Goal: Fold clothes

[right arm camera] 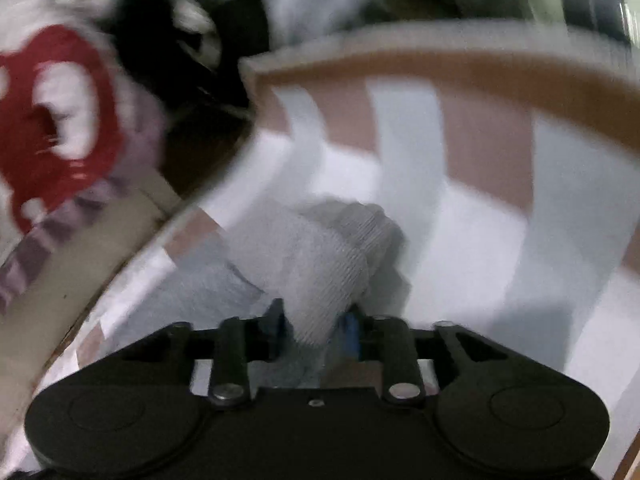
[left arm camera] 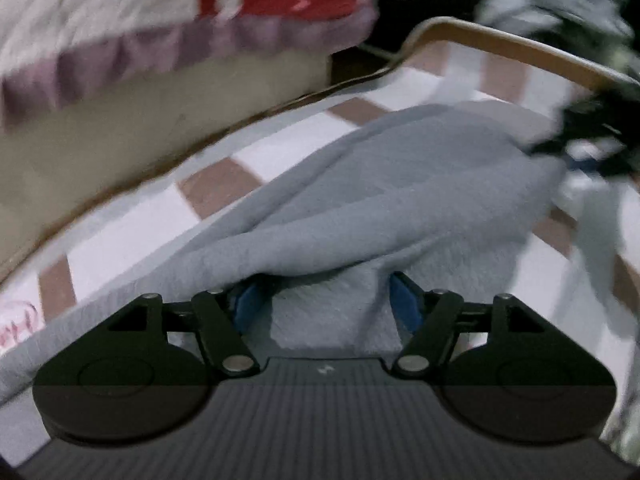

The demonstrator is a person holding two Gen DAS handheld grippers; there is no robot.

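Observation:
A light grey garment lies bunched on a table with a white and brown checked cloth. My left gripper is low over its near edge with the blue pads spread wide and cloth draped between them. My right gripper is shut on a ribbed grey fold of the same garment and holds it just above the table. Both views are blurred by motion.
A white fleecy blanket with a red print and purple frill hangs at the left over a beige box. Dark and pale clothes are piled past the table's far wooden rim.

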